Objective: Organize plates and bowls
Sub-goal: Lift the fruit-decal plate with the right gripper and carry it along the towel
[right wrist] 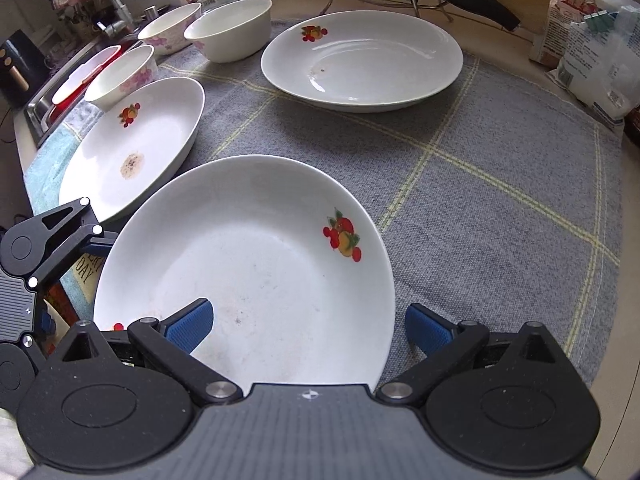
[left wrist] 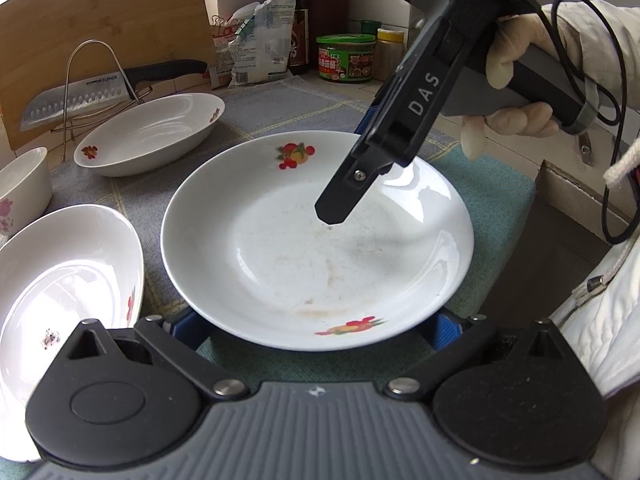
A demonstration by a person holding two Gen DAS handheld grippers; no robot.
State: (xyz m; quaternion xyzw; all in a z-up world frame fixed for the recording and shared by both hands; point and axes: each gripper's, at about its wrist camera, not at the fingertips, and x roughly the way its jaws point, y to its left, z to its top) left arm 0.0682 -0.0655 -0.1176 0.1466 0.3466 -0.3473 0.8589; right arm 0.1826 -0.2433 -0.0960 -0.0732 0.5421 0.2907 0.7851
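Left wrist view: the near plate [left wrist: 316, 240], a glazed white ceramic dish with red fruit decals and a shallow well, sits on the woven grey cloth [left wrist: 280, 108] covering the table. The left gripper [left wrist: 316, 326] is spread wide, its blue pads flanking the plate's near rim without visibly clamping it. The right gripper [left wrist: 334, 216] reaches in from above with its tip over the well. I judge the plate stiff, fairly heavy, slick and breakable; the thin raised rim is the place to pinch. 2 more plates lie left, one [left wrist: 152, 132] by the knife rack [left wrist: 96, 92].

Right wrist view: the right gripper [right wrist: 308, 330] is released, ribbed blue pads either side of the same plate [right wrist: 248, 264], one over the well, one outside the rim. A stained plate [right wrist: 132, 148], another plate [right wrist: 362, 60] and 3 deeper bowls [right wrist: 228, 28] wait beyond.
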